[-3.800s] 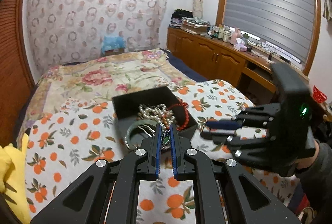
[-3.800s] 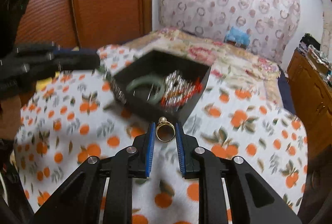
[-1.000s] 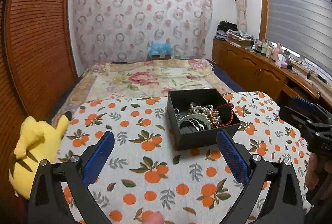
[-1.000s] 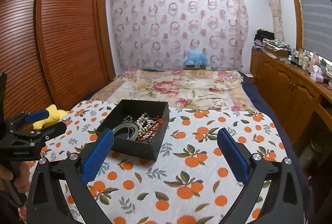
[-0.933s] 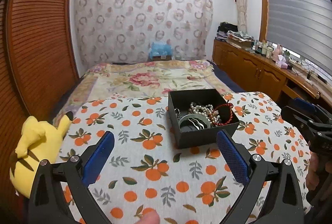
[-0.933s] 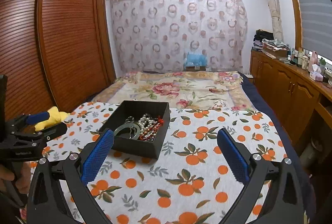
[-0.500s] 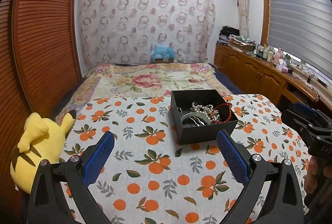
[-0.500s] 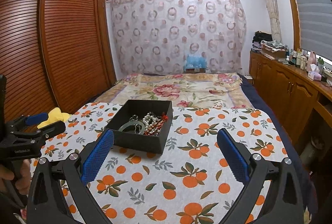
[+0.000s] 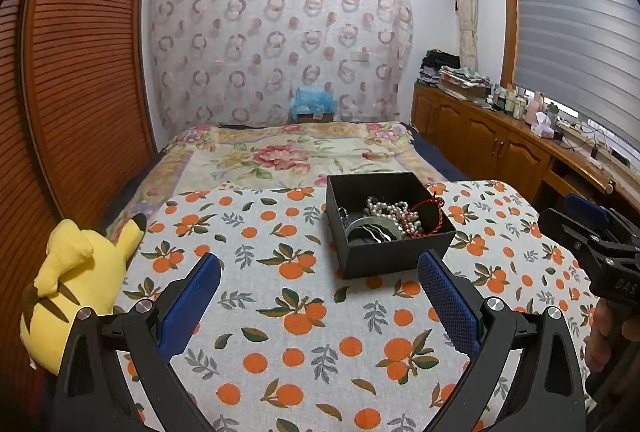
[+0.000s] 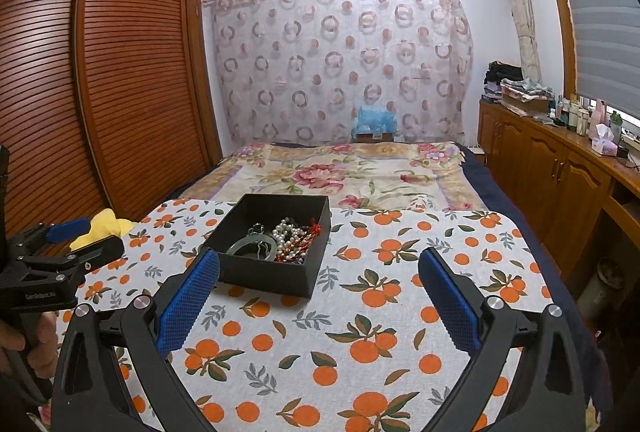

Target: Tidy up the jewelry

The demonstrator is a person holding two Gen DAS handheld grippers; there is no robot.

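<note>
Black box (image 9: pixel 390 256): near wall hides the floor and lower part of the jewelry heap (image 9: pixel 394 218); single pieces in the tangle too small to tell apart; yellow plush toy (image 10: pixel 105 226) mostly hidden behind the left hand-held gripper (image 10: pixel 66 238) in the right wrist view; right hand-held gripper (image 9: pixel 592 228) cut off by the frame edge in the left wrist view; bottles on the far counter (image 9: pixel 516 102) too small to identify.
</note>
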